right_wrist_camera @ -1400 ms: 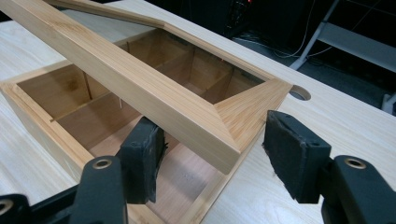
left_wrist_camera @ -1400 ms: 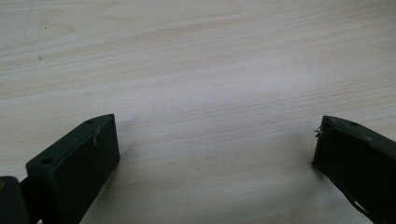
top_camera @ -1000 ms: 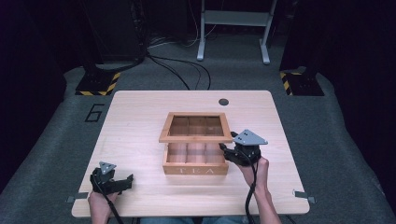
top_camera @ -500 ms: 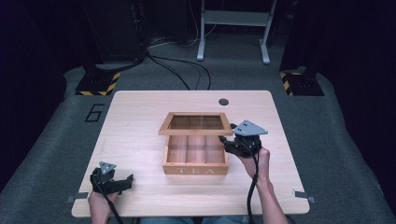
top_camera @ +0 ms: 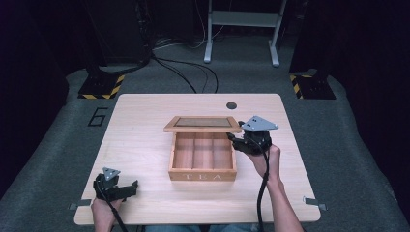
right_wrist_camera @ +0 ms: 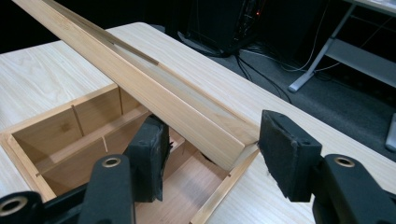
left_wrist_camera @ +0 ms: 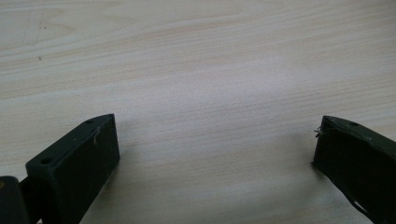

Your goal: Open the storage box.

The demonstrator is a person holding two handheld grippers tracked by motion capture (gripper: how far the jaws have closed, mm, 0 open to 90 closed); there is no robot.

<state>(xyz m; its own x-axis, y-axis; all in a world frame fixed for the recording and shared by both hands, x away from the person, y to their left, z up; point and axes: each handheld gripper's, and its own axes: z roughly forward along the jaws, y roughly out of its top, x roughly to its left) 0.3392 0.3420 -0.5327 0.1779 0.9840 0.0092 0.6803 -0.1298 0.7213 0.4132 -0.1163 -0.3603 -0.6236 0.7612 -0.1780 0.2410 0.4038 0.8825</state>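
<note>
On the table (top_camera: pixel 145 145), the wooden box (top_camera: pixel 203 175) front reads "TEA".

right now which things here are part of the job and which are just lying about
In the job:
- tea box, compartments bare
- its lid, partly raised
- right gripper, jaws astride the lid's corner

Lying about:
- left gripper, open over bare table
- dark disc on the table's far edge
- cables and metal stand on the floor
</note>
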